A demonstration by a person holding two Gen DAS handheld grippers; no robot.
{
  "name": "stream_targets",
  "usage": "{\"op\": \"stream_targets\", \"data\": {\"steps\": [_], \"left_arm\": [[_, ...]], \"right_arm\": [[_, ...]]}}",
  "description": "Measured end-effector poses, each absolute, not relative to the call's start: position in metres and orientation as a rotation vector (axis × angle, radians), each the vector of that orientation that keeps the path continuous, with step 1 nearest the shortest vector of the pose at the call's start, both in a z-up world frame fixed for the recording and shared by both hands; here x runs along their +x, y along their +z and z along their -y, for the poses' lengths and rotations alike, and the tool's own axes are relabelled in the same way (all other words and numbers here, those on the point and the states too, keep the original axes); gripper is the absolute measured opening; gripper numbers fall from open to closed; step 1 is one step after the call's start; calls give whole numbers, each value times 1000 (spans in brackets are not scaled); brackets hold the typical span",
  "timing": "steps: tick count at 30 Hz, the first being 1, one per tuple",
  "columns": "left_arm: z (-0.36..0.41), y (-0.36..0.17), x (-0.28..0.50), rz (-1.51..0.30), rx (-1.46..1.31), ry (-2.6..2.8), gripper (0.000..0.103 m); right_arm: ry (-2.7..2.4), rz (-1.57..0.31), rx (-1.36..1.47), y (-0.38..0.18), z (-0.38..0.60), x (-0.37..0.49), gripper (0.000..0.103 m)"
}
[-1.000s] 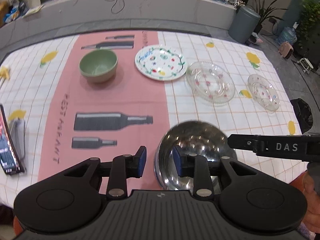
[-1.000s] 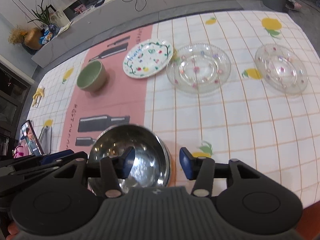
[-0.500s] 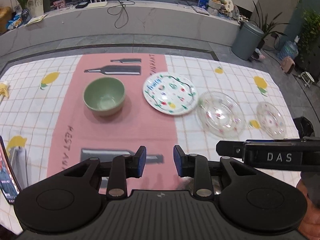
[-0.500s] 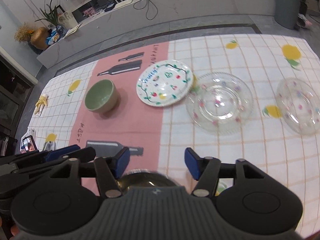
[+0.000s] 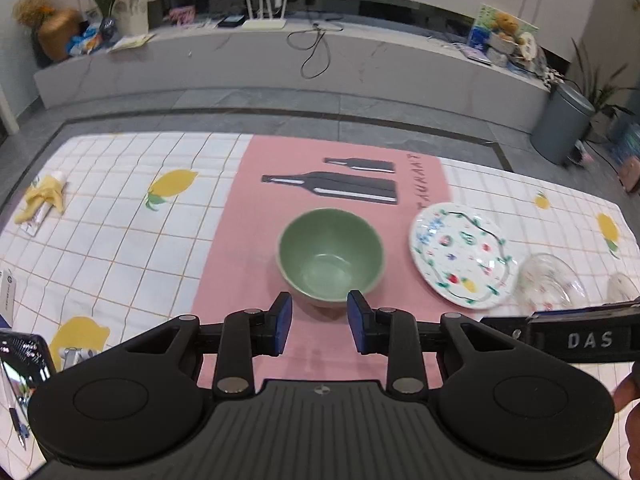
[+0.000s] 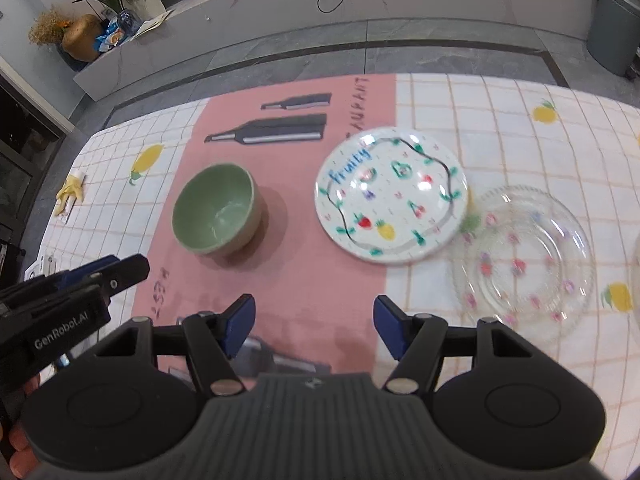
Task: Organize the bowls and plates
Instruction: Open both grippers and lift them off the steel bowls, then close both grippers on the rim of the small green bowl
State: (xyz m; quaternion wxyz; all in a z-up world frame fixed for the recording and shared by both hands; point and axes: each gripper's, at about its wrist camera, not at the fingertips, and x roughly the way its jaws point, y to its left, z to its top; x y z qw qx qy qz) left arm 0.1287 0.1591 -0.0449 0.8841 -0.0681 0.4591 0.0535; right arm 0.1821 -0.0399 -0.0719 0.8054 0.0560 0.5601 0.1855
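The green bowl point(image 5: 331, 256) is now framed just beyond the jaws of the left gripper point(image 5: 319, 323), upright on the pink strip of the cloth-covered surface point(image 5: 120, 248) and not touched by either pad. A second ago a steel bowl filled that place between the jaws; it has dropped out of the left view, and only a blurred metallic edge is seen low between the jaws of the right gripper point(image 6: 315, 327), too unclear to be named with certainty. Both views have been carried forward across the surface, away from the steel bowl and toward the crockery.

The left jaws are held apart at a modest gap, with nothing between them. The right jaws have just been opening and are now spread wide, with nothing clamped. It can be judged that the steel bowl has been released and the next item is being approached.

To the right of the left jaws lies the painted plate point(image 6: 391, 196), flat and well ahead of the right jaws. Further right, the clear glass plate point(image 6: 524, 264) sits just beside it, apart from both grippers. Stacking of the plates is not yet begun.
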Motion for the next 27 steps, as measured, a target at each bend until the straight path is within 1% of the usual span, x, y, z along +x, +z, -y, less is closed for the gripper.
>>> {"op": "stream_targets", "data": {"steps": [5, 7, 12, 15, 16, 20, 22, 24, 26, 27], "left_arm": [[-188, -62, 146, -986, -221, 144, 36], [-197, -69, 150, -995, -248, 150, 36], [-211, -84, 161, -1000, -313, 181, 36], [-219, -93, 170, -997, -364, 189, 36], [-221, -96, 172, -997, -383, 185, 36], [-223, -107, 181, -1009, -424, 167, 36], [-223, -112, 185, -1022, -435, 167, 36], [-224, -117, 190, -1046, -453, 165, 36], [-225, -123, 194, -1075, -466, 160, 36], [-225, -125, 196, -1084, -469, 156, 35]], "right_arm": [[386, -1187, 98, -75, 14, 205, 65], [389, -1189, 93, -79, 4, 213, 62], [409, -1195, 93, -88, -18, 228, 60], [418, -1208, 109, -96, -30, 238, 55], [418, -1212, 108, -99, -34, 241, 52], [404, -1234, 102, -114, -47, 250, 48], [394, -1258, 110, -122, -51, 254, 41], [390, -1282, 123, -129, -54, 257, 38], [390, -1298, 126, -134, -58, 258, 34], [388, -1309, 126, -136, -60, 259, 29]]}}
